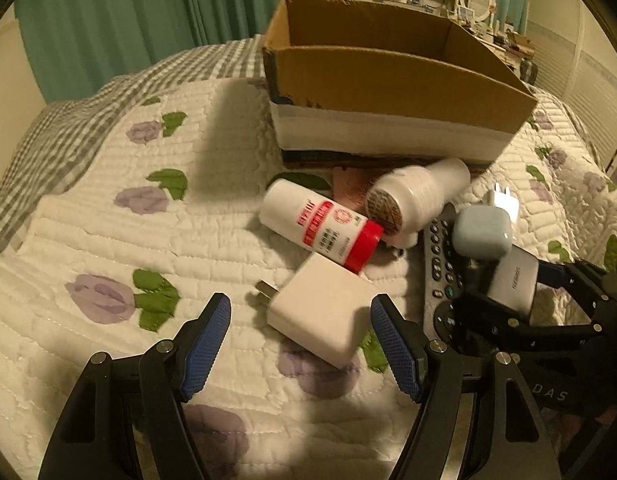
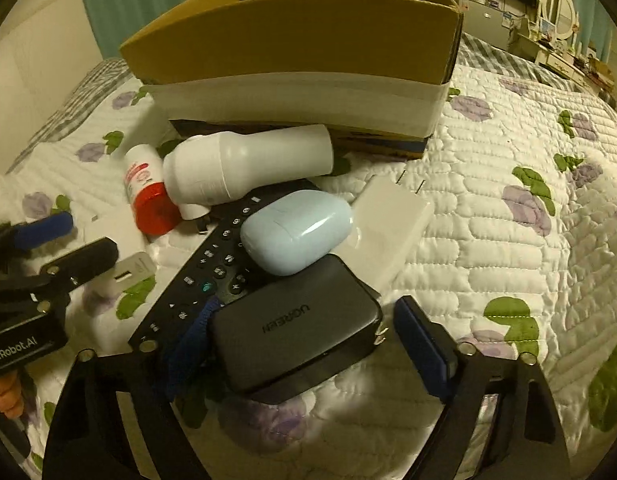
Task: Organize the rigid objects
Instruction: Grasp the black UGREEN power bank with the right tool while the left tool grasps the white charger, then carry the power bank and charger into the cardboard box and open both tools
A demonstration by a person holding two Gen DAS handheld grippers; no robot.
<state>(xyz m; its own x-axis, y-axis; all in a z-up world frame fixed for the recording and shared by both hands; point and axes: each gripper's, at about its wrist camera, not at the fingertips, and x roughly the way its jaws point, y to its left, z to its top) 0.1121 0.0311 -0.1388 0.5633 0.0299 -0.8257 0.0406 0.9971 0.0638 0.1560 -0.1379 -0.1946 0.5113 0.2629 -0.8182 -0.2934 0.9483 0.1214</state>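
Observation:
An open cardboard box [image 1: 388,76] [image 2: 292,40] stands on the quilted bed. In front of it lie a white bottle with a red cap [image 1: 320,228] [image 2: 148,196], a white handheld device [image 1: 420,196] [image 2: 248,168], a black remote [image 1: 440,264] [image 2: 212,264], a pale blue earbud case [image 1: 482,232] [image 2: 296,232] and a white charger [image 1: 324,312]. My left gripper [image 1: 300,344] is open, its jaws on either side of the white charger. My right gripper [image 2: 304,344] is open around a dark UGREEN charger [image 2: 296,328] [image 1: 512,284].
A second white plug adapter [image 2: 392,224] [image 1: 504,200] lies right of the earbud case. Green curtains [image 1: 148,12] hang behind the bed. A dresser with a mirror [image 2: 556,4] stands far right. The quilt [image 2: 508,160] stretches to the right.

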